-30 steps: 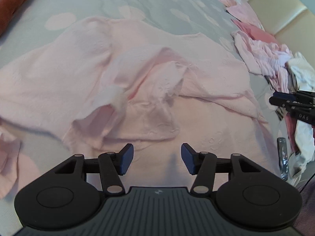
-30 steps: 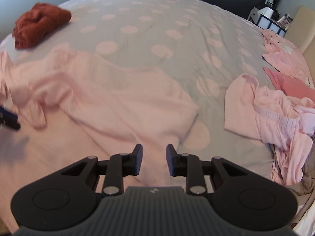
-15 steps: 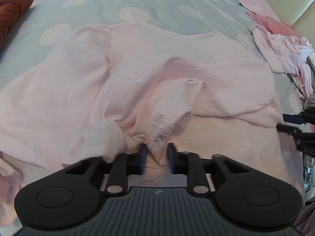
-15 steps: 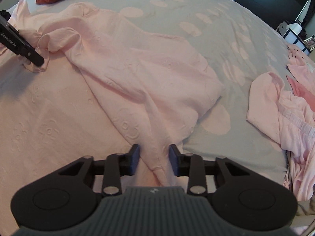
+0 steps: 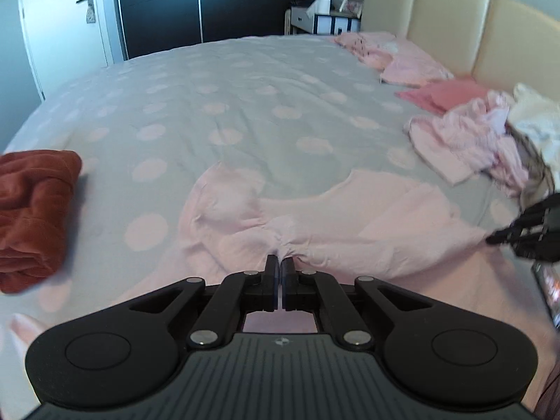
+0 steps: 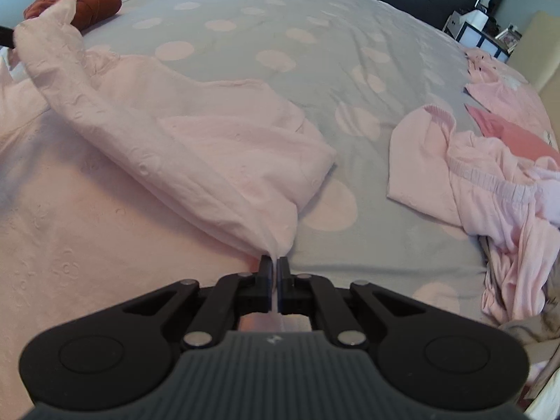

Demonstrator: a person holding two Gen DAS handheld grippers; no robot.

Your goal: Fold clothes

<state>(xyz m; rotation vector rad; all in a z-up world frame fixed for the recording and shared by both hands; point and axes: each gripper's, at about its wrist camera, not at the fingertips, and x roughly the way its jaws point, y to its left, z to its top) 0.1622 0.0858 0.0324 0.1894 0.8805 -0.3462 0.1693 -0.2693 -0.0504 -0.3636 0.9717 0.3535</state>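
A pale pink embroidered garment [image 5: 350, 224] lies spread on the grey dotted bedspread [image 5: 245, 105]. My left gripper [image 5: 280, 262] is shut on a bunched fold of the garment and holds it lifted. My right gripper [image 6: 274, 262] is shut on another edge of the same garment [image 6: 196, 147], pulling a raised fold taut. The right gripper also shows at the right edge of the left wrist view [image 5: 525, 231]. The left gripper tip shows at the far left of the right wrist view [image 6: 6, 36].
A folded rust-red garment [image 5: 31, 210] lies at the left. A heap of pink and white clothes [image 5: 490, 140] lies at the right by the cream headboard [image 5: 455, 28]. More pink clothes [image 6: 490, 175] lie right of the right gripper. A dark wardrobe [image 5: 210, 3] stands behind.
Both grippers have closed fully on the pink garment and lifted its edge off the bed. The views have tilted up, showing more of the room.
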